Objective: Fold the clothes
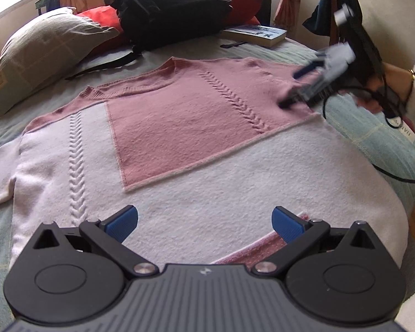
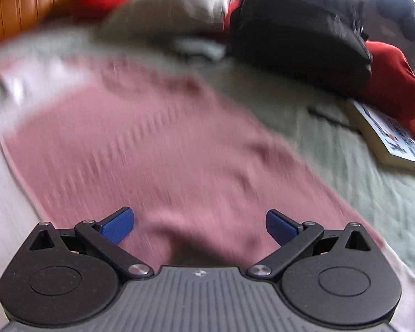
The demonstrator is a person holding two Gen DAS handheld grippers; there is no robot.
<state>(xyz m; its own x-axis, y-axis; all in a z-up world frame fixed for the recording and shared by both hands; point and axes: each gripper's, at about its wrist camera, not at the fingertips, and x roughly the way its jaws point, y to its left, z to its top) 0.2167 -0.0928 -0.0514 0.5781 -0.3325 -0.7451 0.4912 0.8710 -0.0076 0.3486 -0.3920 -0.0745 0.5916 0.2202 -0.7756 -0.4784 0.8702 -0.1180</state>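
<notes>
- Pink-and-white knitted sweater with braided cable ribs (image 1: pixel 179 127) lies spread flat on the pale green quilted bedspread (image 1: pixel 379 138), its pink upper panel already turned over the white body, neckline toward the pillows.
- My left gripper (image 1: pixel 204 222) hovers over the white lower part near the hem, blue pads spread wide with nothing between them.
- My right gripper (image 2: pixel 199 225) is just above the pink panel, jaws parted and empty too; its view is smeared by motion, so I cannot say whether a fingertip brushes the knit.
- I judge the knit soft, thick and light: it should drape and sag rather than hold a line, and it could stretch if I drag it by one point.
- Best holds, as I see it, are the firmer edges: the pale trimmed border of the pink panel, the ribbed hem, and the sleeve cuff at the left edge of the bed.
- Pinching one layer only matters; the wool is fuzzy enough to cling to the layer below.
- Beyond the neckline sit a black fabric backpack (image 1: pixel 168 2), a beige pillow (image 1: pixel 41 52) and a paperback book (image 1: pixel 256 34), all apart from the sweater.
</notes>
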